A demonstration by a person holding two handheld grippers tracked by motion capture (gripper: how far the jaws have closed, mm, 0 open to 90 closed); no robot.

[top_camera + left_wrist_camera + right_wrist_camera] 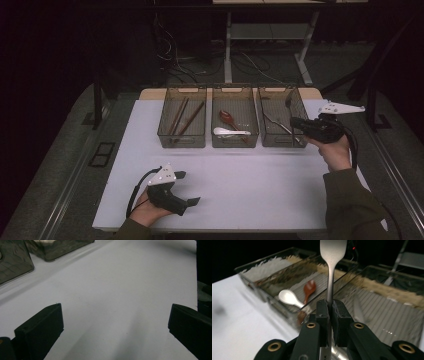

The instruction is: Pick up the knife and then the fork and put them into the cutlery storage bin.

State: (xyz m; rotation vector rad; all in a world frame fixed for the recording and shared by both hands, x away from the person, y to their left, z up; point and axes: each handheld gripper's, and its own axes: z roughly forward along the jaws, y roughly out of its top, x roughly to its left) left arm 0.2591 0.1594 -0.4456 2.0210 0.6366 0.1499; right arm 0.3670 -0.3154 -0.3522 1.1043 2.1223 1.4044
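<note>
1. Right gripper is clenched on a metal utensil, pads pressing its flat handle from both sides.
2. In the right gripper view the utensil's long axis runs straight out along the jaws; the handle widens toward the far end at the top of the picture. Its working end is hidden behind the jaws, so I cannot tell fork or spoon.
3. In the high view the right gripper hovers over the near right part of the right bin, jaws pointing left across that bin.
4. Right bin already holds metal cutlery lying diagonally on its floor.
5. Middle bin, just left of the right bin: a white spoon and a brown spoon.
6. Left bin, left of the middle bin: brown chopsticks, long axes front to back, slightly slanted.
7. The three bins sit side by side, walls nearly touching, along the far edge of the white table.
8. Left gripper is released, jaws wide apart with nothing between them, resting near the table's near edge, well away from the right bin.
9. Open room: a broad bare stretch of table between the bins and the near edge.
10. Right bin's right wall lies near the table's right edge.
</note>
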